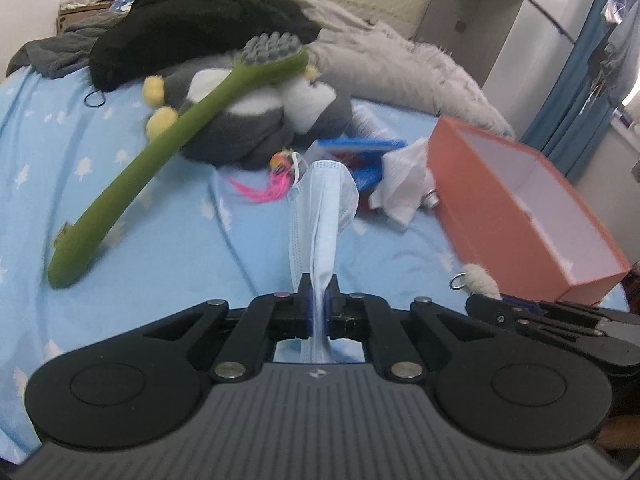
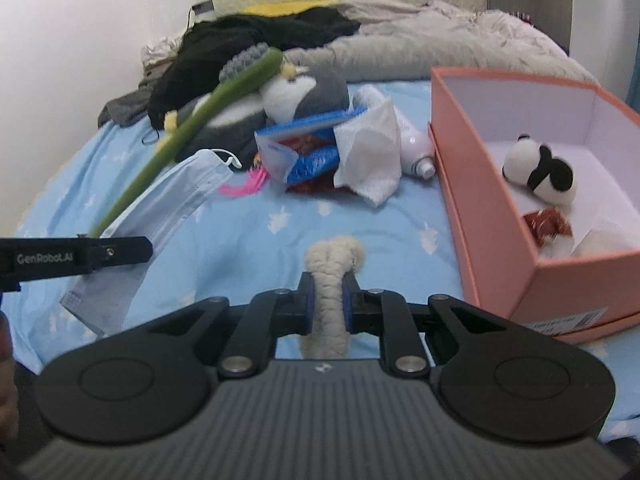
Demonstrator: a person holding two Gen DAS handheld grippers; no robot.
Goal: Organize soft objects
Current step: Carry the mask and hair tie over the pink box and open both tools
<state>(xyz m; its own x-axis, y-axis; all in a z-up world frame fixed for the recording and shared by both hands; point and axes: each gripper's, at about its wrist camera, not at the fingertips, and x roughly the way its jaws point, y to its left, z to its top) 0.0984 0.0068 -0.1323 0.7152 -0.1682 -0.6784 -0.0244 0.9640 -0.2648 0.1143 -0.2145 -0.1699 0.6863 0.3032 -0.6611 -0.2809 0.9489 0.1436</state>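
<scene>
My left gripper point(image 1: 319, 294) is shut on a light blue face mask point(image 1: 322, 208), held above the blue bed sheet; mask and gripper also show in the right wrist view point(image 2: 176, 196). My right gripper point(image 2: 328, 292) is shut on a cream woolly plush piece point(image 2: 330, 280), which has a metal ring in the left wrist view point(image 1: 478, 278). An orange box point(image 2: 480, 200) stands open on the right and holds a panda plush point(image 2: 540, 168) and a red packet point(image 2: 546, 222). A grey penguin plush point(image 1: 260, 120) lies further back.
A green long-handled brush point(image 1: 168, 148) leans across the penguin. Blue packets point(image 2: 312, 148), a white tissue point(image 2: 368, 152), a white bottle point(image 2: 416, 152) and a pink feather toy point(image 1: 268, 188) lie mid-bed. Black clothes point(image 1: 192, 20) and a grey fluffy blanket point(image 1: 400, 64) lie behind.
</scene>
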